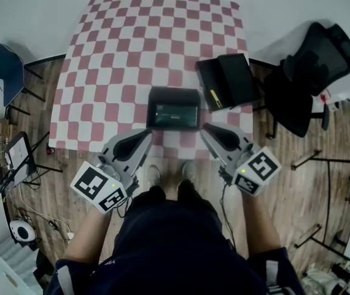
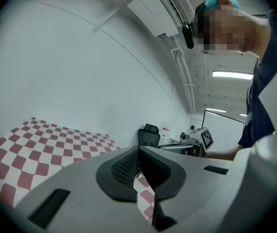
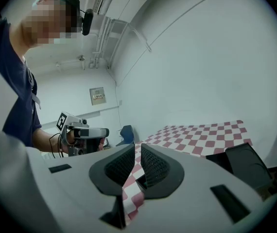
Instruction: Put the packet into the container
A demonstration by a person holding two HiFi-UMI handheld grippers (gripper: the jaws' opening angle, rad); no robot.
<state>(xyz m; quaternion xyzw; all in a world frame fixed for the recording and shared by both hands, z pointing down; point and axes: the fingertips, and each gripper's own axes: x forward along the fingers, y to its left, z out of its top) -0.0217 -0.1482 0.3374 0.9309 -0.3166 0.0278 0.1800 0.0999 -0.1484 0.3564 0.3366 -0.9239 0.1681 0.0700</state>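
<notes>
A black rectangular container point(image 1: 174, 92) stands open on the checkered table point(image 1: 120, 54), near its front edge; something dark and glossy shows inside it, too dim to name. To its right lies a flat black packet-like thing with a yellow label point(image 1: 226, 80), also seen as a flat black thing point(image 3: 243, 165) in the right gripper view. My left gripper point(image 1: 147, 134) hovers just in front of the container's left corner, jaws together and empty point(image 2: 138, 148). My right gripper point(image 1: 206, 129) hovers off its right corner, with only a thin slit between the jaws and nothing in it point(image 3: 137, 146).
A black office chair point(image 1: 310, 72) stands right of the table, and a blue chair point(image 1: 6, 66) stands to its left. A small stand with a screen point(image 1: 18, 155) and cables sit on the wooden floor at left. The person's feet point(image 1: 169, 174) are at the table's front edge.
</notes>
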